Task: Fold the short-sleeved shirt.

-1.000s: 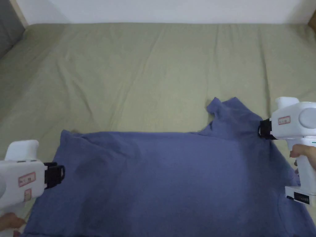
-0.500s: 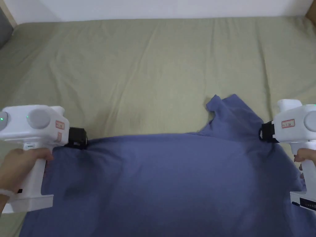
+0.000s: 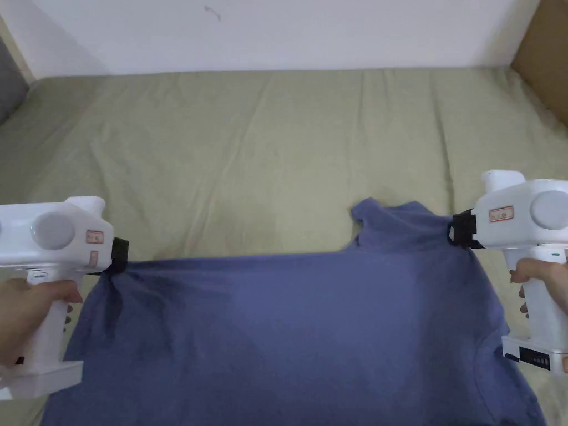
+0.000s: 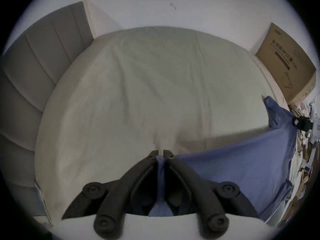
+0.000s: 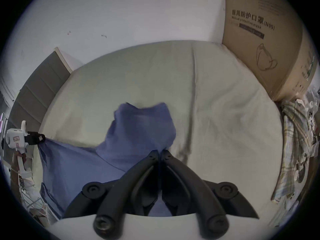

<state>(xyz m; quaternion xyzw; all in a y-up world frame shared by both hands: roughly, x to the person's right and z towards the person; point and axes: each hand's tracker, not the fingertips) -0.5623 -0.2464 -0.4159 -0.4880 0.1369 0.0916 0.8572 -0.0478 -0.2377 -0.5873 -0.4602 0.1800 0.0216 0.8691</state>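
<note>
A blue short-sleeved shirt [image 3: 299,327] is stretched across the near side of an olive-green bed [image 3: 266,155], its far edge pulled taut between both grippers. My left gripper [image 3: 117,259] is shut on the shirt's far left corner; blue cloth [image 4: 160,164] is pinched between its jaws in the left gripper view. My right gripper [image 3: 456,234] is shut on the shirt by the sleeve [image 3: 388,222], which lies on the bed. In the right gripper view the sleeve [image 5: 143,129] spreads ahead of the closed jaws, and the left gripper [image 5: 41,138] shows at far left.
A white wall [image 3: 277,33] runs behind the bed. A cardboard box [image 3: 546,61] leans at the right end, a grey padded headboard [image 3: 11,83] at the left. A plaid cloth [image 5: 292,150] and clutter lie beyond the bed's right side.
My left gripper rose from beside the shirt's left edge to its far left corner and shut on it. The far edge has since lifted and pulled taut. The right gripper kept its hold.
</note>
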